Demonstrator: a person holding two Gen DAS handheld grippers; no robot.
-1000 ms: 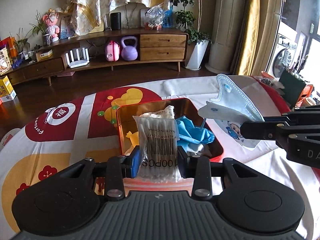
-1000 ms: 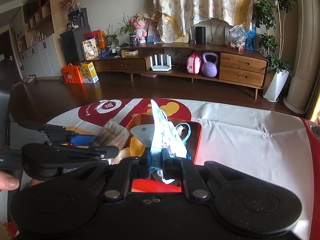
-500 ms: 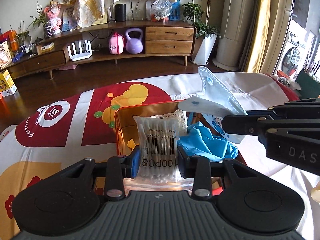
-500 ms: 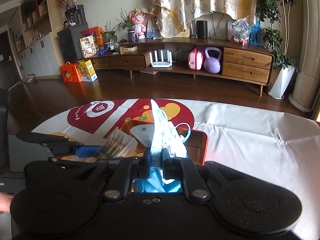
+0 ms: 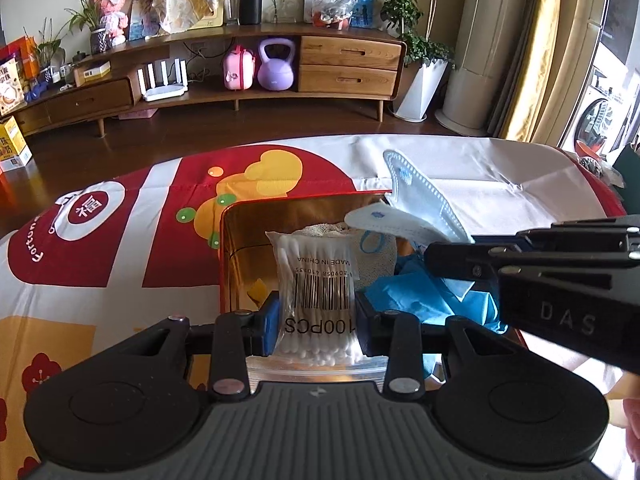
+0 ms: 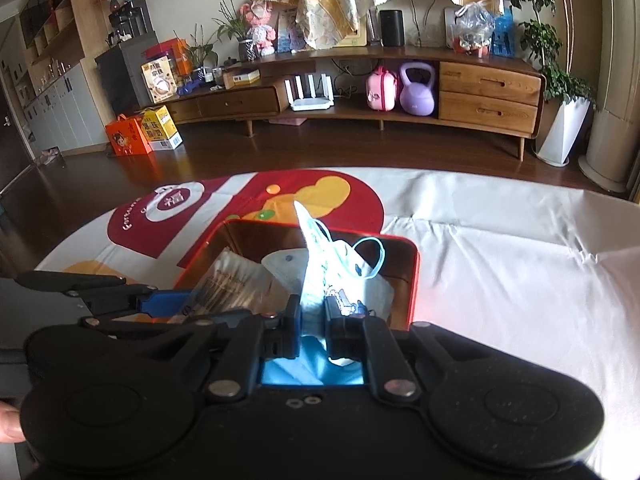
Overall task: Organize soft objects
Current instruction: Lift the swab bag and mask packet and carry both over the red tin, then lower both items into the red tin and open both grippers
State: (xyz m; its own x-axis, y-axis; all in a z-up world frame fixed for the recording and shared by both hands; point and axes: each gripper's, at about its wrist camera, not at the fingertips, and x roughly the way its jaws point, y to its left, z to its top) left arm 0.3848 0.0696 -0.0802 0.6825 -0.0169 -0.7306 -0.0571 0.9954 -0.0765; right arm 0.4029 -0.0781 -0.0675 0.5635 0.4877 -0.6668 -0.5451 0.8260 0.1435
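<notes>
Pinching a bag of cotton swabs (image 5: 316,280) w/ the left claw (image 5: 316,316), holding it over the red tin (image 5: 224,240) on the bench. Right claw (image 6: 312,320) is gripping a blue face mask (image 6: 316,264) above the same tin, which is holding blue cloth (image 5: 412,292) & a net pouch (image 5: 376,256).

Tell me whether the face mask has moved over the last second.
Yes: the face mask, in the right gripper, now hangs lower over the red tin.
</notes>
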